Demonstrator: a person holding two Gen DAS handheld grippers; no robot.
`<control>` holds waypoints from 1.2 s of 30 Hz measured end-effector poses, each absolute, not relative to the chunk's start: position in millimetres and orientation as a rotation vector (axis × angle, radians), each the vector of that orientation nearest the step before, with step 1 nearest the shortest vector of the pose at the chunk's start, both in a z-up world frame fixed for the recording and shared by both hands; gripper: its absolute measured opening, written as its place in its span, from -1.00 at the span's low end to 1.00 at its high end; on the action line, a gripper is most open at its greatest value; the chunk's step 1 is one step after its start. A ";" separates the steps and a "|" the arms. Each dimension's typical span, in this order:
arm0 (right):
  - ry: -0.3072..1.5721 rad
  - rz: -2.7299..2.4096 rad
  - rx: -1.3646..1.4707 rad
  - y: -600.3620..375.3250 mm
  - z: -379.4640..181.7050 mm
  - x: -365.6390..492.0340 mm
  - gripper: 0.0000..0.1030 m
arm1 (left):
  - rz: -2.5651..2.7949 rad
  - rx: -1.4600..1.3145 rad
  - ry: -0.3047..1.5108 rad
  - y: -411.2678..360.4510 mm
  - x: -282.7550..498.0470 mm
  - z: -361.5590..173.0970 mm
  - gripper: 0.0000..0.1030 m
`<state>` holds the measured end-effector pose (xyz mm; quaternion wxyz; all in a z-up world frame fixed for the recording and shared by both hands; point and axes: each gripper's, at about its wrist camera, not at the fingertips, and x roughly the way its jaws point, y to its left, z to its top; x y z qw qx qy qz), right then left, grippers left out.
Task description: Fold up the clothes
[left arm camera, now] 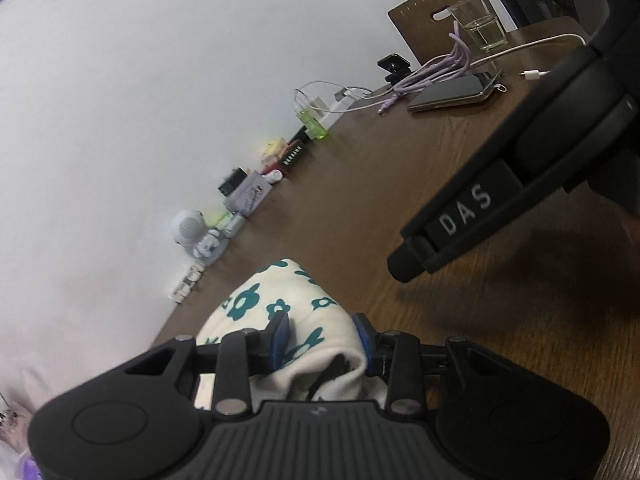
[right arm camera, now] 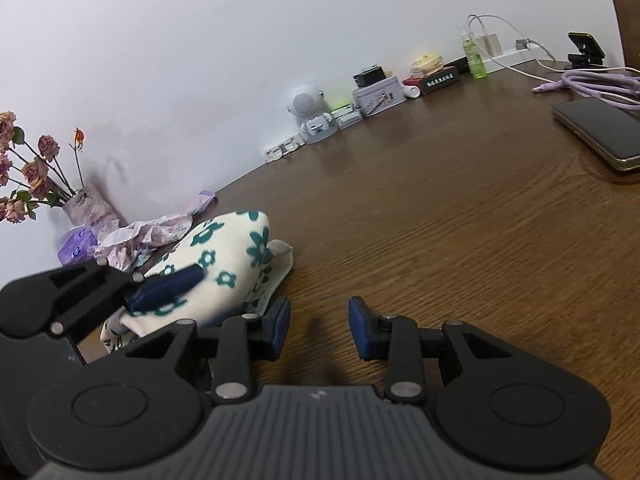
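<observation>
Along the far edge of the brown wooden worktop (right arm camera: 460,220), against the white wall, stands a row of small things: a white round speaker figure (right arm camera: 307,110), a pale tin box (right arm camera: 379,94), a green bottle (right arm camera: 476,58) and a white charger block (right arm camera: 490,42) with its cable. The middle and the near right part of the worktop are bare, so there is wide room there. At the right lie a dark phone (right arm camera: 600,132) and a coil of purple cable (right arm camera: 592,82); in the left wrist view a glass (left arm camera: 478,20) with a little clear liquid stands behind them, near a chair back. At the left edge a vase (right arm camera: 86,204) holds dried pink roses (right arm camera: 34,168), and crumpled patterned paper (right arm camera: 148,234) lies just beside it. The cloth with teal flowers (right arm camera: 228,256) lies bunched near the left side of the worktop. The left gripper (left arm camera: 322,334) has this cloth between its blue fingers (left arm camera: 280,336), and the fabric fills the gap from one to the other, so it is gripping the cloth. The right gripper (right arm camera: 318,328) stands just to the right of the cloth with its fingers (right arm camera: 362,328) apart and only bare wood between them. The lower part of the cloth is hidden behind the gripper bodies, and its full shape I cannot tell.
</observation>
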<state>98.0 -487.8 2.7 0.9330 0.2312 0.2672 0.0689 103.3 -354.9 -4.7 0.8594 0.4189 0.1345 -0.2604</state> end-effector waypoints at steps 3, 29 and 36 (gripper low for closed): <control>0.547 0.134 0.478 -489.8 1.6 96.8 -0.37 | -0.569 0.882 0.292 -349.9 101.7 -6.2 -0.34; 0.520 0.289 0.330 -426.9 28.4 45.9 -0.08 | -0.577 0.443 0.465 -182.1 92.8 49.3 0.20; 0.544 0.248 0.223 -377.3 25.1 53.6 -0.07 | -0.605 0.394 0.534 -172.1 124.1 30.8 0.07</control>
